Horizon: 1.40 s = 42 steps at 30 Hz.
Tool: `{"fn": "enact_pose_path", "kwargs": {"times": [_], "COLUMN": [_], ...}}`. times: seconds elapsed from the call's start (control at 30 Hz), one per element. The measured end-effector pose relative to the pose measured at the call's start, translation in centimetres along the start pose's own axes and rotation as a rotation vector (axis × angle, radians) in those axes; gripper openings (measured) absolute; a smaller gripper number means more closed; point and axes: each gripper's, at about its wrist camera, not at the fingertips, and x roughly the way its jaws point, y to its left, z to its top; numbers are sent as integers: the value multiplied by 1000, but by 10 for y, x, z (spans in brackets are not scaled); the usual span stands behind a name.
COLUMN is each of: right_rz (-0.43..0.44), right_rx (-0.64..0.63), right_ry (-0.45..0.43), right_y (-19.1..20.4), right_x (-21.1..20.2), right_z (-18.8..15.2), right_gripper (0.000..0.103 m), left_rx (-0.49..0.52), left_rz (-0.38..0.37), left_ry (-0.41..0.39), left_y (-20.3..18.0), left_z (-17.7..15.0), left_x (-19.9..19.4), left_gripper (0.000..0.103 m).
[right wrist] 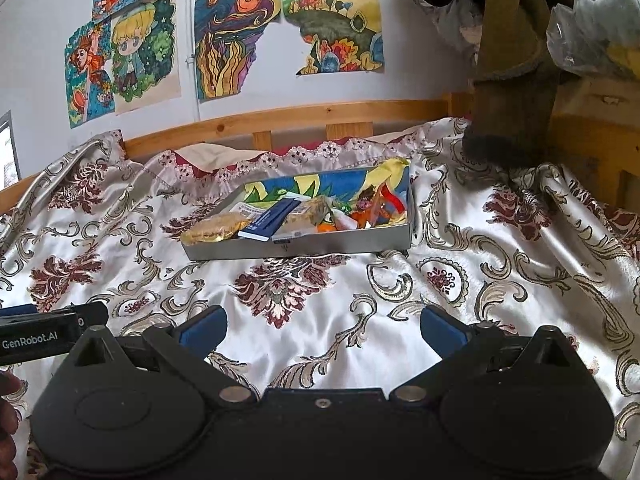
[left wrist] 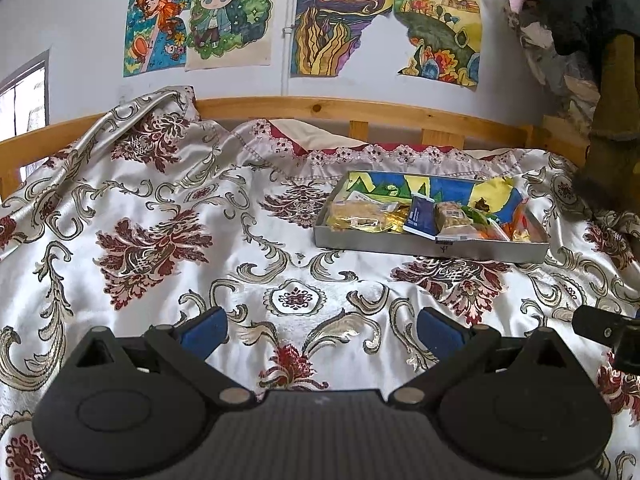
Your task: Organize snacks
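Observation:
A shallow grey metal tray (left wrist: 432, 245) (right wrist: 296, 247) lies on the patterned bedspread, lined with a colourful drawing and holding several snack packs: a golden biscuit pack (left wrist: 366, 218) (right wrist: 214, 227), a dark blue packet (left wrist: 422, 219) (right wrist: 272, 218), a clear-wrapped cake (left wrist: 454, 216) (right wrist: 308, 212) and bright small sweets (left wrist: 508, 230) (right wrist: 372, 210). My left gripper (left wrist: 322, 330) is open and empty, low over the bedspread, well short and left of the tray. My right gripper (right wrist: 323, 329) is open and empty, in front of the tray.
A silky floral bedspread (left wrist: 160, 232) (right wrist: 500, 280) covers the bed. A wooden headboard rail (left wrist: 320, 108) (right wrist: 320, 114) runs behind, under drawings on the wall. Hanging clothes (left wrist: 580, 20) (right wrist: 516, 80) crowd the right. The other gripper's body shows at each view's edge (left wrist: 604, 330) (right wrist: 40, 334).

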Motion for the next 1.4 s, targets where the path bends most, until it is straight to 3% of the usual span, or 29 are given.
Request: {"fn": "enact_pose_path", "kwargs": {"times": [1.4], "right_rz": [-16], "right_rx": [5], "right_ry": [28], "right_y": [-2], "right_x": [4], "right_z": [-1], "right_gripper": [102], "left_rx": [6], "left_rz": [8], "left_ry": [-2], "left_y": [1], "left_z": [-1], "left_x": [0], "left_gripper": [103]}}
